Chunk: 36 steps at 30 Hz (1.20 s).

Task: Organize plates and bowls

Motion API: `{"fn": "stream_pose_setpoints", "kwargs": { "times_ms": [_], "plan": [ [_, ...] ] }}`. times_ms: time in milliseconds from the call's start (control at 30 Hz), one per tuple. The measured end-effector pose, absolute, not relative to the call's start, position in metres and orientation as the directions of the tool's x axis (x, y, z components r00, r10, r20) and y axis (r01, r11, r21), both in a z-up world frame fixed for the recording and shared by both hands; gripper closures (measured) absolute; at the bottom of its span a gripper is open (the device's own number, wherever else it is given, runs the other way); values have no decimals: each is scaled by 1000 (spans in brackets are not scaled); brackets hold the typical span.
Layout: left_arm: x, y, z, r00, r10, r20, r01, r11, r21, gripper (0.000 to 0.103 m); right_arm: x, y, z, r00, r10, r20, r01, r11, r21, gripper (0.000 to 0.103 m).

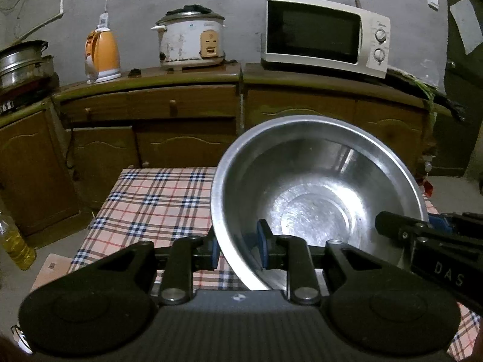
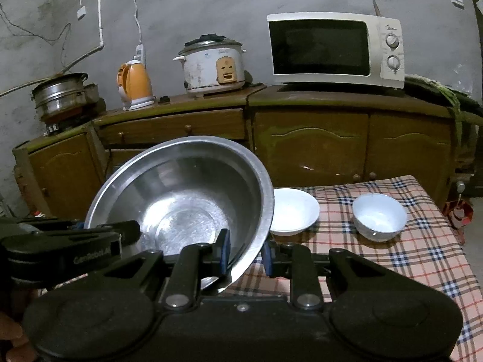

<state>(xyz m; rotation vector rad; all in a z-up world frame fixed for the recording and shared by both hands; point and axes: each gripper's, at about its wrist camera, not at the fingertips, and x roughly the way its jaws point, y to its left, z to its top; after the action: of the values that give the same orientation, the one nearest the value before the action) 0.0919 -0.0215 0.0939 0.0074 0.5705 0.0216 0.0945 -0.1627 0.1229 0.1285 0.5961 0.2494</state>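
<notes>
Left gripper [image 1: 238, 249] pinches near rim of steel bowl [image 1: 317, 199], held tilted above checked tablecloth [image 1: 151, 205]. Right wrist view: right gripper [image 2: 244, 252] clamps same bowl's opposite rim; white plate [image 2: 294, 212] and white bowl [image 2: 379, 215] sit on cloth beyond.

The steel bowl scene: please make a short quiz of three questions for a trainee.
1. True or false: both grippers grip the steel bowl by its rim.
2. How many white dishes stand on the checked tablecloth? A) one B) two C) four
3. Which appliance stands between the orange kettle and the microwave?

Key: 1 true: left gripper, right gripper. 2 B: white plate, white bowl. 3 rice cooker.
</notes>
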Motion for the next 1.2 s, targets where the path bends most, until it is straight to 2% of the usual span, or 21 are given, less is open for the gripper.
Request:
{"fn": "stream_pose_setpoints", "kwargs": {
  "times_ms": [1200],
  "plan": [
    [64, -66, 80, 830, -81, -553, 85, 996, -17, 76, 50, -215, 120, 824, 189, -534, -110, 978, 177, 75]
  ]
}}
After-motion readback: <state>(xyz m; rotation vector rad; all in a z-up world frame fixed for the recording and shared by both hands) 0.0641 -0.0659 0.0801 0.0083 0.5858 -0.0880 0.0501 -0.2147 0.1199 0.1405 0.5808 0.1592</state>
